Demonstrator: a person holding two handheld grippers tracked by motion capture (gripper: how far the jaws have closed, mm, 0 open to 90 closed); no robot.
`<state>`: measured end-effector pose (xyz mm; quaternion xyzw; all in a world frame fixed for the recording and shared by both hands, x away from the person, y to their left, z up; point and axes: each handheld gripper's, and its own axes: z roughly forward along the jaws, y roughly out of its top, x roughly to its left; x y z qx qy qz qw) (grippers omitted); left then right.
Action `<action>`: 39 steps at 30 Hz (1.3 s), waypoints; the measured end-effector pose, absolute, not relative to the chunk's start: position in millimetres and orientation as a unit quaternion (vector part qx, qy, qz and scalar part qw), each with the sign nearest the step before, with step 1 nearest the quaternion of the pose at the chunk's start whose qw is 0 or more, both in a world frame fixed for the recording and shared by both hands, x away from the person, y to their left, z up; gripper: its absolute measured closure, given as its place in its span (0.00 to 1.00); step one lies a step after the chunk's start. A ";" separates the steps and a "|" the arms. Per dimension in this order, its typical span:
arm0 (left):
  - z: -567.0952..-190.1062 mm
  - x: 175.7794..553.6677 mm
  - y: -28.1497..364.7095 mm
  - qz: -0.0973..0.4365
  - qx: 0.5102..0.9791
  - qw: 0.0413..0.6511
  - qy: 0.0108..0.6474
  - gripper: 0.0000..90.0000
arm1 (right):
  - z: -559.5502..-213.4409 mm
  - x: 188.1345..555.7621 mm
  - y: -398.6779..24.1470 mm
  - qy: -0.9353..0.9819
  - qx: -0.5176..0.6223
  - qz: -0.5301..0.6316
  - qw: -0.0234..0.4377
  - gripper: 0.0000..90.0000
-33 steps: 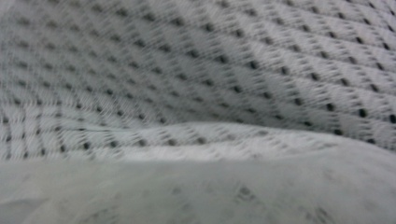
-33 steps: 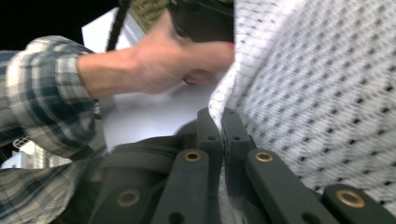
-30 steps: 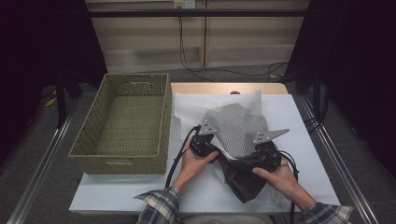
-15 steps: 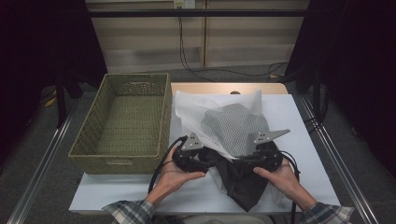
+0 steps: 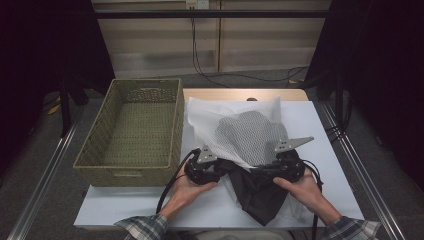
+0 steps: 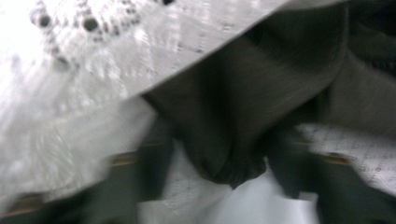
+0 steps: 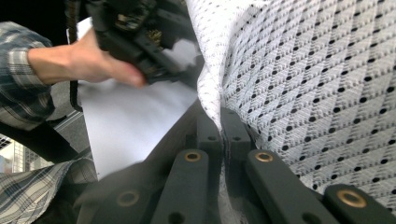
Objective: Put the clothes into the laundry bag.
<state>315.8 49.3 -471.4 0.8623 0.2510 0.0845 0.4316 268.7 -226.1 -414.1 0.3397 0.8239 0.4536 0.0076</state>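
— since a second ago, what is changing?

— my left gripper (image 5: 202,167) is dropping back toward the near edge of the white table (image 5: 325,130), and the left hand (image 5: 186,187) is sliding out from under the white mesh bag (image 5: 250,132). the bag is now spreading wider toward the far left corner, with more of its left flap lying open.

— and the right side?

— i am keeping the right gripper (image 5: 280,167) roughly where it was. in the right gripper view its jaws are pressing together on the mesh edge, clamped on the bag.

— is the left one gripping anything?

— i cannot tell; the left gripper view is blurring, showing mesh above and the dark garment (image 6: 261,107) bunching just ahead.

— where is the garment sitting?

— half inside the bag, its dark end (image 5: 257,195) trailing out the near side between my two hands. the wicker basket (image 5: 97,155) is standing at the left.

— what does that mean?

— i am guessing the bag mouth is being opened or reset around the garment, so the cloth is still only partly in or out.
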 end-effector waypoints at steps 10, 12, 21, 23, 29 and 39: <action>-436.1 306.9 38.3 0.039 0.844 0.495 0.203 0.86 | -405.4 270.8 -225.2 0.814 0.342 0.469 0.011 0.99; -436.2 305.2 30.7 0.033 0.844 0.500 0.192 0.86 | -401.9 270.8 -224.6 0.810 0.344 0.476 0.008 0.99; -421.9 305.4 14.8 0.035 0.840 0.513 0.172 0.65 | -387.6 267.7 -223.2 0.803 0.334 0.493 0.015 0.99; -420.4 310.1 17.9 0.039 0.837 0.516 0.177 0.65 | -387.3 267.4 -225.7 0.801 0.336 0.495 0.016 0.99; -431.0 318.7 10.4 0.038 0.839 0.510 0.189 0.79 | -387.5 268.0 -225.4 0.804 0.336 0.490 0.020 0.99; -409.2 319.6 6.9 0.044 0.821 0.540 0.179 0.76 | -383.9 269.5 -235.1 0.794 0.346 0.500 0.026 0.99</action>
